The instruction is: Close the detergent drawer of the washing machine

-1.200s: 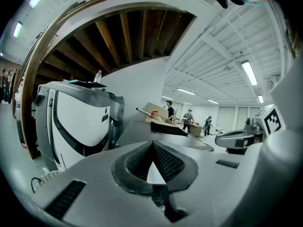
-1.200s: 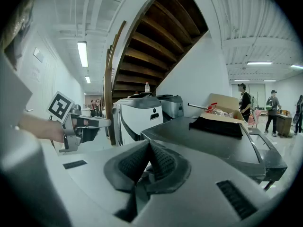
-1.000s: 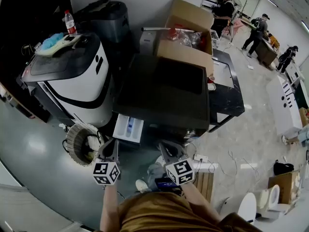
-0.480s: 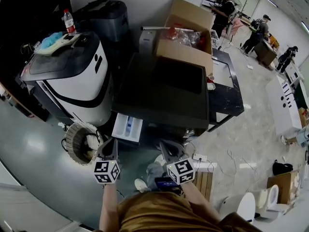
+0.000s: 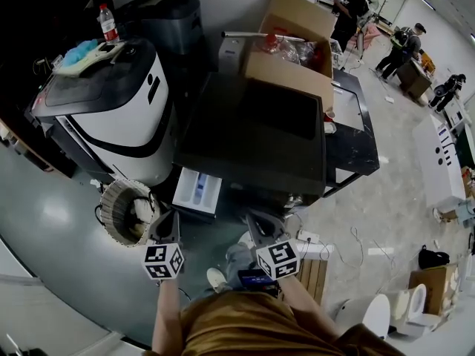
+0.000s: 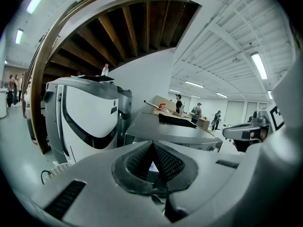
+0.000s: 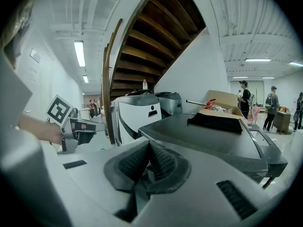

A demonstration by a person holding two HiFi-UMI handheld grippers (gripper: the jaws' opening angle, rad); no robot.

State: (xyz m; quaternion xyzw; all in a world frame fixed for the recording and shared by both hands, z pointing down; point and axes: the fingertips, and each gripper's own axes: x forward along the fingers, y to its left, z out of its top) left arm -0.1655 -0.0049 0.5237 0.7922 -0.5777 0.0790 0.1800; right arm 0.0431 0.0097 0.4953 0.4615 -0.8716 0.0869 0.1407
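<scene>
Two empty claws below the pulled-out detergent drawer.
The left claw and right claw hung at lower centre, jaws pressed together, touching nothing; the drawer stuck out of the washing machine just above the left claw.

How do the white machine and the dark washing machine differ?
The white machine has a white front with black trim; the dark washing machine is dark grey throughout. The white machine carries a bottle and a blue cloth; the dark washing machine has its detergent drawer pulled out. Both stand side by side.
</scene>
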